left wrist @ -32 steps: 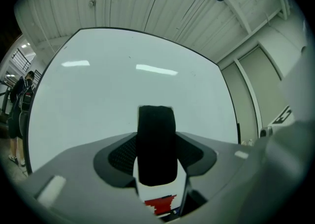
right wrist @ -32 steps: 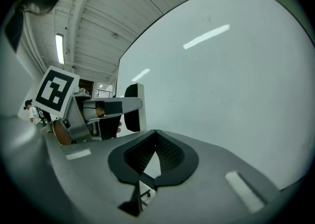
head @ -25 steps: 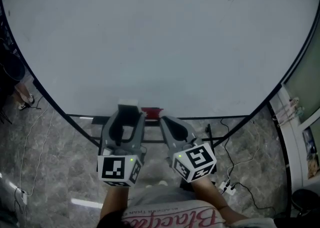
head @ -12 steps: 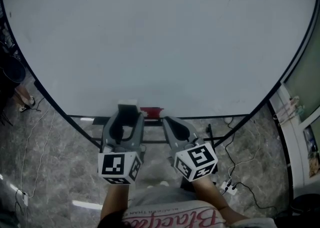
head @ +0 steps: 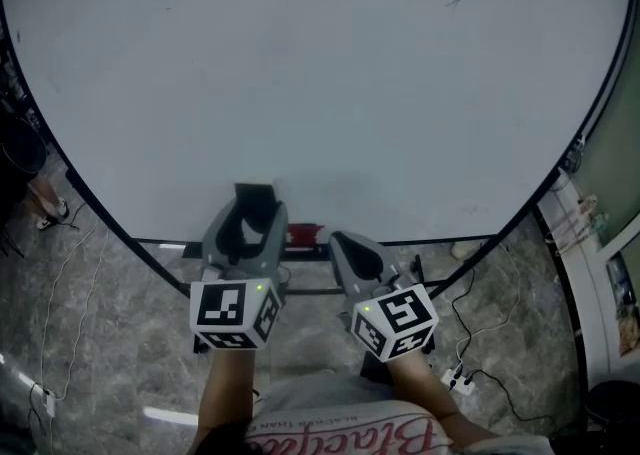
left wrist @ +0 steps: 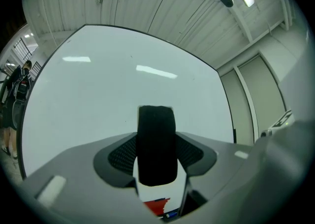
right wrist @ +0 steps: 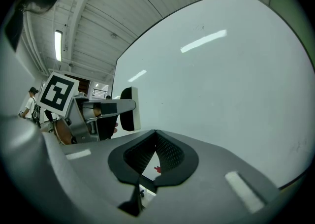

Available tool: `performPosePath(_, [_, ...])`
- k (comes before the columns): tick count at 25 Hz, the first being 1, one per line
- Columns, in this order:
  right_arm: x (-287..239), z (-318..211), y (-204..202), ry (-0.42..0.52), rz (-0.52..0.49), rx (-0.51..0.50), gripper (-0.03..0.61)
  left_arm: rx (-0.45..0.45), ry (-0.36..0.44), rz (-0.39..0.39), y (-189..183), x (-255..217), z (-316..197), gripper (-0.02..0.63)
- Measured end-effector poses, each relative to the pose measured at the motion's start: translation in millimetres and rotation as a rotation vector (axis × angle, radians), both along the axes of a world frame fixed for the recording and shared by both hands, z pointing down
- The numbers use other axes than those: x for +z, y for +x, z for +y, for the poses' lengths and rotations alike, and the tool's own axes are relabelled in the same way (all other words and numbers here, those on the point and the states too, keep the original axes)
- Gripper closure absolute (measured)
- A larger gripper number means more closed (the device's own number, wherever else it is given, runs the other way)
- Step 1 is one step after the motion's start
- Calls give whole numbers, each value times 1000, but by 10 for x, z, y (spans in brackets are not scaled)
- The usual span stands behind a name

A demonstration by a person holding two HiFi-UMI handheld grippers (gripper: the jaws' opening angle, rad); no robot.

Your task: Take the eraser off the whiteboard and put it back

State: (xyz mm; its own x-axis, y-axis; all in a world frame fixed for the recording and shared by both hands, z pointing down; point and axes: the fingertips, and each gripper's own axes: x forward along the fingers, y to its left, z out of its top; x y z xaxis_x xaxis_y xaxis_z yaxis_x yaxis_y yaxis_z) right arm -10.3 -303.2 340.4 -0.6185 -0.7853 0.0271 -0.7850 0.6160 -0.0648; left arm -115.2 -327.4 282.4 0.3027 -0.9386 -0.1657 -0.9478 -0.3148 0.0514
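While the left gripper [head: 250, 215] clamps the eraser [left wrist: 156, 144] by its sides, jaws set fairly wide around it, I see it held upright just in front of the whiteboard [head: 320, 73], near the bottom edge. I can't tell whether it touches the whiteboard. Its black face blocks the middle of my left gripper view. A red thing [head: 305, 234] at the whiteboard's bottom edge is half hidden and too small to identify. The right gripper [right wrist: 155, 134] has its tips together, with nothing between them.
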Motion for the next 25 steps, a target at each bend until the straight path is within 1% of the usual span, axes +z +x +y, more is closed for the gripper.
performPosePath(6, [-19, -108, 16, 8, 4, -2, 577, -20, 35, -68, 47, -310, -324, 385])
performPosePath(11, [-40, -222, 25, 12, 8, 0, 577, -44, 21, -103, 42, -479, -589, 385])
performPosePath(14, [-63, -318, 49, 14, 7, 10, 577, -57, 26, -126, 64, -605, -724, 385])
performPosePath(19, [-85, -446, 85, 14, 6, 21, 577, -67, 43, -141, 116, -809, -866, 385])
performPosePath(25, [-96, -510, 70, 18, 0, 18, 577, -90, 33, -162, 137, -846, -902, 383])
